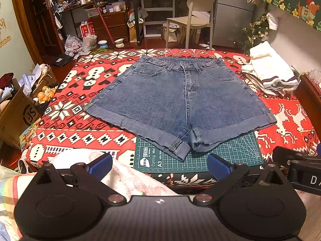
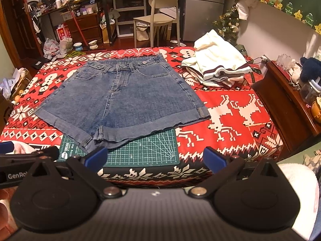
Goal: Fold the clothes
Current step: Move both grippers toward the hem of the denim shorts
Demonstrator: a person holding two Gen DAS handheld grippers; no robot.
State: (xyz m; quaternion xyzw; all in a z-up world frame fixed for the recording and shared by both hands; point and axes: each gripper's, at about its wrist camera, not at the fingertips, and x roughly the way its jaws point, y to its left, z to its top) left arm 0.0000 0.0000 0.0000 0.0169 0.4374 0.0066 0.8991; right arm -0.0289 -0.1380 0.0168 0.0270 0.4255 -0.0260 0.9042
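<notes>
Progress: The folding of the denim shorts is not begun, as far as I can judge. They lie fully spread and flat, front side up, with no fold in them.

Shorts, place: They lie in the middle of the bed, on the red patterned blanket. The waistband is at the far side and the two rolled leg hems are at the near side. The near hems rest over the far edge of a green cutting mat, which lies near the front edge of the bed.

Other clothes: A heap of white knit clothes with dark stripes lies to the right of the shorts, well apart from them. It looks loosely piled; whether it is already folded I cannot tell.

What is left: By my judgement all the steps for the shorts remain: to bring one half over the other, then to fold once more and press flat.

Left tongs: The two blue pads stand wide apart and nothing is between them. They hang over the near edge of the bed, just before the mat, tilted downward to the shorts and touching nothing.

Right tongs: They are also wide apart and empty. They hang beside the left tongs, over the near edge of the mat, tilted downward in the same way.

Pose together: Both tongs are side by side, near the crotch and inner hems, not yet touching the cloth.
</notes>
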